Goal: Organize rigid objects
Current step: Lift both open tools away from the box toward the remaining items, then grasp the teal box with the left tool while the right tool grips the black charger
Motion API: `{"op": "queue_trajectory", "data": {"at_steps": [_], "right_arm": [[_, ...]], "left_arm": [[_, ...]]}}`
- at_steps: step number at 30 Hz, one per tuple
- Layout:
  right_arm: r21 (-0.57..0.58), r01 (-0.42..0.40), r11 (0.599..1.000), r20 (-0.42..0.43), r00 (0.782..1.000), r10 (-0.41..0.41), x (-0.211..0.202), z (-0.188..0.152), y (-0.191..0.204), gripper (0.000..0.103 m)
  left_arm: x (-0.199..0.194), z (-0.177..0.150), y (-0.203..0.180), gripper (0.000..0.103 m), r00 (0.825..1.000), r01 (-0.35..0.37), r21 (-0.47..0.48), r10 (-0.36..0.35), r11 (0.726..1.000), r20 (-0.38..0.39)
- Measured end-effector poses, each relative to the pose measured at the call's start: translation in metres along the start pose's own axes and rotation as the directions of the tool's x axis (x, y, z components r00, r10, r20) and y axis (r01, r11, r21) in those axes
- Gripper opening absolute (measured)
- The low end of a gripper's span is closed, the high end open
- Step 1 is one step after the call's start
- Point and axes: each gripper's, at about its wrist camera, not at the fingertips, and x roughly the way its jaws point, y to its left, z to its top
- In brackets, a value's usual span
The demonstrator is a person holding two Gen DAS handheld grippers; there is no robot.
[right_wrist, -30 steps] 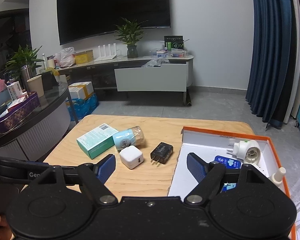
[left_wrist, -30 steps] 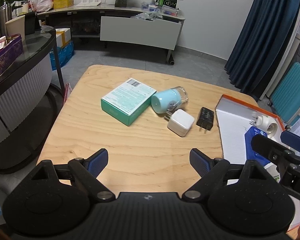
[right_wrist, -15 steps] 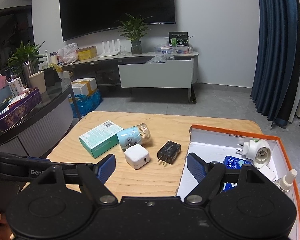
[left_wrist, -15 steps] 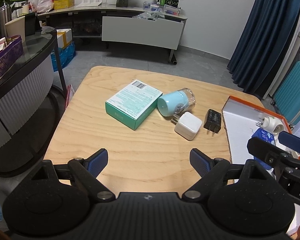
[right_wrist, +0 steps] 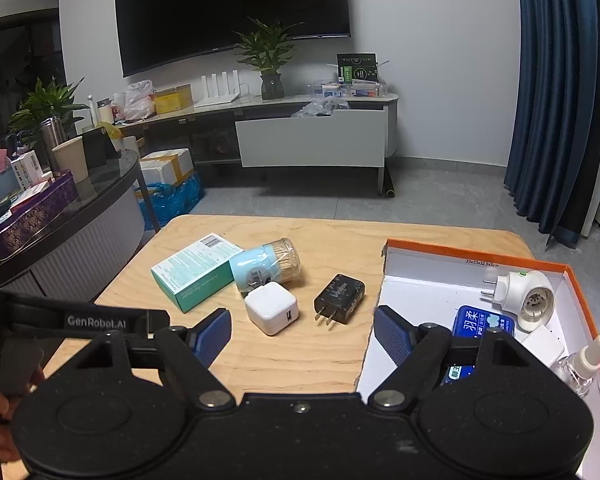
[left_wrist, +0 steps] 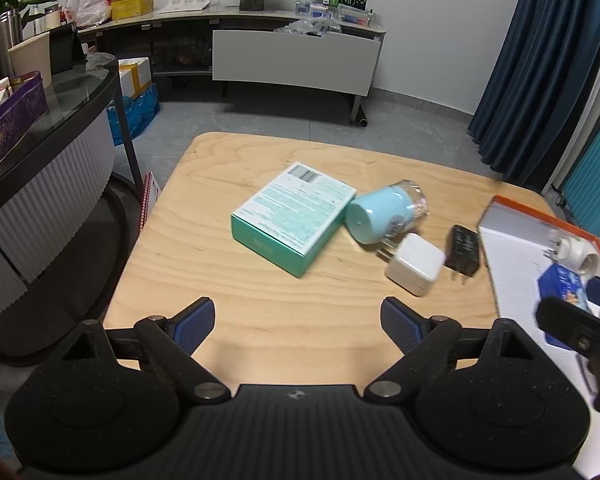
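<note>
Four things lie loose on my table [right_wrist: 340, 360], mid-frame in the right view: a green box [right_wrist: 194, 270], a toothpick jar [right_wrist: 266, 266] on its side touching the box's right end, a white charger [right_wrist: 271, 307] just below the jar, and a black charger [right_wrist: 340, 298] right of that, prongs toward me. At lower right sits the orange-rimmed tray [right_wrist: 420, 276], holding a white plug-in [right_wrist: 526, 292], a blue pack [right_wrist: 482, 322], a small white block [right_wrist: 542, 346] and a spray bottle [right_wrist: 582, 364] in its near corner. My right gripper [right_wrist: 302, 332] is spread wide and holds nothing, one pad over bare wood, the other over the tray's left edge. In the left view, the box [left_wrist: 294, 216], jar [left_wrist: 384, 212], white charger [left_wrist: 414, 268] and black charger [left_wrist: 466, 250] run across the middle, the tray [left_wrist: 512, 248] at the right edge. My left gripper [left_wrist: 298, 322] is also wide apart and bare, hovering over the table's [left_wrist: 220, 280] near edge. A TV [right_wrist: 228, 8] fills the upper wall.
</note>
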Motion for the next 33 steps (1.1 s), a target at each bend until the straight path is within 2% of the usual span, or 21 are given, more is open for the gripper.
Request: {"op": "queue_trajectory", "data": {"at_steps": [4,9,15,22,24,27,31,33], "right_arm": [[0.010,-0.001,1.000,-0.006,1.000,0.001,0.004,0.001,-0.005,0.093],[0.016,0.003,1.000,-0.011,1.000,-0.003,0.010,0.000,-0.010,0.093],[0.020,0.006,1.000,-0.032,0.999,-0.005,0.021,-0.001,-0.014,0.093],[0.026,0.029,0.999,-0.058,0.998,-0.028,0.039,0.003,-0.017,0.093],[0.044,0.028,0.999,-0.064,0.998,-0.025,0.045,0.006,-0.018,0.093],[0.062,0.025,0.998,-0.071,0.997,-0.021,0.054,0.012,-0.019,0.093],[0.084,0.039,0.996,-0.097,0.995,-0.031,0.076,0.022,-0.020,0.092],[0.097,0.059,0.994,-0.118,0.992,-0.047,0.090,0.025,-0.022,0.087]], "left_arm": [[0.015,0.009,0.005,0.095,1.000,-0.020,0.045,0.020,0.999,0.008],[0.040,0.025,0.010,0.096,1.000,-0.011,0.088,0.010,0.996,0.010],[0.069,0.038,0.003,0.097,1.000,-0.020,0.199,0.019,0.980,0.007],[0.090,0.047,0.004,0.097,1.000,0.004,0.221,-0.006,0.975,0.008],[0.093,0.046,0.003,0.093,1.000,0.011,0.218,-0.014,0.976,0.016],[0.096,0.045,0.003,0.074,0.999,0.049,0.180,-0.050,0.982,0.002],[0.089,0.037,0.000,0.072,0.998,0.044,0.177,-0.049,0.983,0.025],[0.082,0.034,0.001,0.072,0.999,0.044,0.148,-0.048,0.988,0.022]]}}
